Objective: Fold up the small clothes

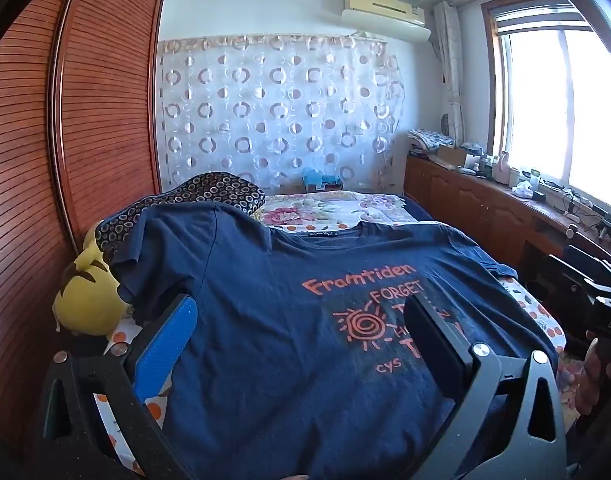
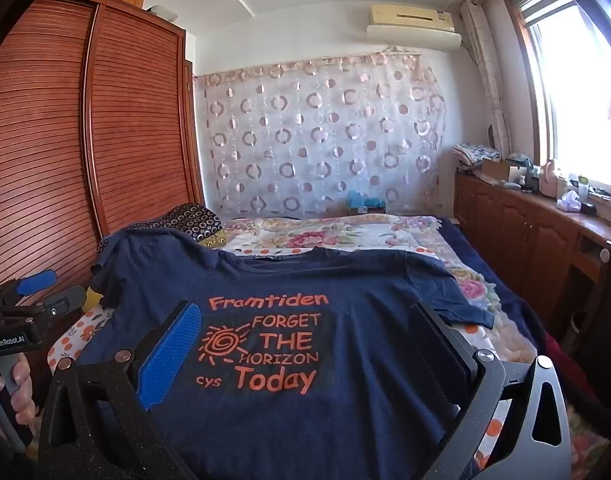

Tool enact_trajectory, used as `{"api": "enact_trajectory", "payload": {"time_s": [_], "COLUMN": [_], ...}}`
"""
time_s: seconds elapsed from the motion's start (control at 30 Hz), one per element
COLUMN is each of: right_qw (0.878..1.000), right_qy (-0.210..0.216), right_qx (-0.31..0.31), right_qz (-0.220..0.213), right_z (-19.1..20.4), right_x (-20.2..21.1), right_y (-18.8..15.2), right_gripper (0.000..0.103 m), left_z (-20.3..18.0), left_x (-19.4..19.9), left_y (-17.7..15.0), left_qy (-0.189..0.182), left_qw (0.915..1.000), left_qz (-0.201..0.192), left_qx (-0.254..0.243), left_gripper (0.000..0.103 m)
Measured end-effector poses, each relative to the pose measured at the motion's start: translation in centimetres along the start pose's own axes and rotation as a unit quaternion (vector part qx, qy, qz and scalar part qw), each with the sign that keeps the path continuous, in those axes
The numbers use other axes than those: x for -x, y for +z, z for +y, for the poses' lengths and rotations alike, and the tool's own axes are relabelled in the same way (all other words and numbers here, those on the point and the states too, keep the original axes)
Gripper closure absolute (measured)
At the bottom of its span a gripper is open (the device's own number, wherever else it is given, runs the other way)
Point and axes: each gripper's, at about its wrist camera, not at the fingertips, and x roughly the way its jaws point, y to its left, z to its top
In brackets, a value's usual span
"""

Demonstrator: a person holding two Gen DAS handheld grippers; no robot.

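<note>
A navy T-shirt [image 1: 289,320] with orange lettering lies spread flat, front up, on the bed, its collar at the far side. Its left sleeve drapes over a dark ring-patterned pillow [image 1: 213,190]. My left gripper [image 1: 301,312] hovers above the shirt's lower half, jaws wide open, nothing between them. In the right wrist view the same T-shirt [image 2: 345,284] fills the foreground, and my right gripper [image 2: 305,316] is open over the print, holding nothing. The left gripper [image 2: 37,292] shows at the left edge there, held by a hand [image 2: 13,388].
The bed [image 2: 345,232] has a floral quilt. A slatted wooden wardrobe [image 1: 105,100] stands along the left. A yellow plush toy [image 1: 89,300] lies by the pillow. A low wooden cabinet [image 2: 525,232] with clutter runs under the window on the right.
</note>
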Motion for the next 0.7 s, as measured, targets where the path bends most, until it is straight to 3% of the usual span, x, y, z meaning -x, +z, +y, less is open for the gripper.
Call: {"api": "enact_trajectory", "payload": {"time_s": [0.7], "right_qw": [1.0], "right_qy": [0.003], "right_qx": [0.003], "right_qz": [0.004], "right_z": [0.35], "right_x": [-0.44], "right_y": [-0.14], "right_gripper": [0.0], "left_z": [-0.1], "left_x": [-0.02], "left_y": [0.01], "left_qy": [0.001], "left_qw": [1.0], "left_qz": [0.001], "left_qx": [-0.005], "left_gripper": [0.0]}}
